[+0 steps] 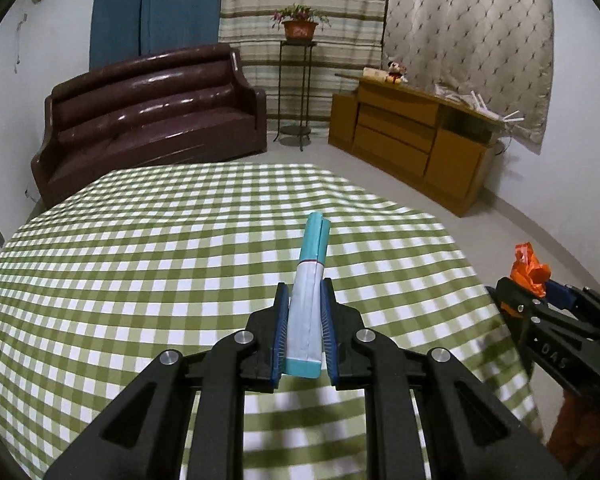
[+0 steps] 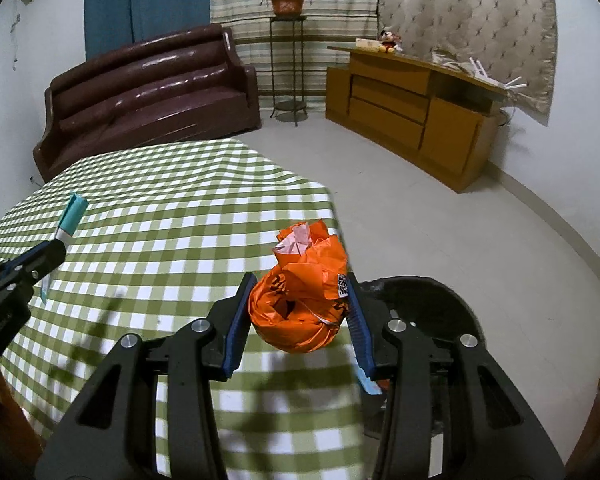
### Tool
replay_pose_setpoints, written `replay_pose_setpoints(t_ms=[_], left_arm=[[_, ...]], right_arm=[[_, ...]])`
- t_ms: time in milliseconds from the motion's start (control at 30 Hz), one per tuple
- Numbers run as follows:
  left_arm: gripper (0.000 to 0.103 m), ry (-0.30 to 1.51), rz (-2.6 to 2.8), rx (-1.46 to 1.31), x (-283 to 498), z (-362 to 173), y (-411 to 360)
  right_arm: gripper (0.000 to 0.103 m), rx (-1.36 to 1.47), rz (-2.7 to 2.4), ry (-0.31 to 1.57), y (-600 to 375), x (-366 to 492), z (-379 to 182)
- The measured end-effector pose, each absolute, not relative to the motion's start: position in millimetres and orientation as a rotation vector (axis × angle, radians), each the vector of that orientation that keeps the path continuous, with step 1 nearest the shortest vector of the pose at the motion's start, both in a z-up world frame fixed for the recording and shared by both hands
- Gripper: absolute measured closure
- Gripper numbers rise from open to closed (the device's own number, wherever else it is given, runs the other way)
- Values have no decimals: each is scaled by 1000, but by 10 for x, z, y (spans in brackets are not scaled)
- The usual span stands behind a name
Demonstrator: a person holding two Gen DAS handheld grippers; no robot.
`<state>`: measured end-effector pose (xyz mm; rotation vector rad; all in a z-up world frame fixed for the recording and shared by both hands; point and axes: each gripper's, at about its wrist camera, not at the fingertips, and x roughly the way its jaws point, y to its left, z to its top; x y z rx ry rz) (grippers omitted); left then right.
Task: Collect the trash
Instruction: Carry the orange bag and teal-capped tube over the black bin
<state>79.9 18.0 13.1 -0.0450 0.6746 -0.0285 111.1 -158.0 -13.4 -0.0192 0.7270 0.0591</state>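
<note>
My left gripper (image 1: 305, 292) is shut on a flattened teal and pale-blue carton (image 1: 310, 292), held edge-up above the green checked tablecloth (image 1: 140, 260). It shows in the right wrist view as the left gripper (image 2: 48, 256) with the carton (image 2: 70, 218) sticking out. My right gripper (image 2: 300, 280) is shut on a crumpled orange wrapper (image 2: 304, 300), lifted over the table's right edge. From the left wrist view the right gripper (image 1: 540, 292) and its orange wrapper (image 1: 530, 268) sit at the far right. A black round bin (image 2: 432, 300) stands on the floor just right of the wrapper.
A brown leather sofa (image 1: 152, 120) stands behind the table. A plant stand (image 1: 298, 80) with a potted plant and a wooden cabinet (image 1: 416, 140) line the far wall. Pale floor (image 2: 440, 208) lies to the table's right.
</note>
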Motion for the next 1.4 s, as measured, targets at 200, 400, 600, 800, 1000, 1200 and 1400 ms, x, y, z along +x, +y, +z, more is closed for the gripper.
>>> replay_pose_setpoints(t_ms=[200, 400, 600, 800, 1000, 1200, 1400], left_arm=[[86, 640, -67, -41, 730, 252, -121], [86, 612, -117, -26, 636, 331, -481], [86, 598, -158, -15, 618, 333, -810], [86, 600, -191, -3, 655, 278, -1046], [86, 604, -225, 18, 699, 225, -1247], [86, 610, -252, 32, 735, 182, -1433], [86, 612, -277, 46, 812, 136, -1570]], right_arm=[[61, -9, 15, 701, -1828, 923, -54], [61, 2, -31, 677, -2107, 783, 3], [61, 21, -68, 654, -2343, 713, 33], [61, 37, -96, 643, -2580, 686, 37], [61, 50, -114, 646, -2707, 709, -4], [61, 60, -130, 649, -2791, 713, -47], [61, 64, -139, 655, -2858, 724, -112]])
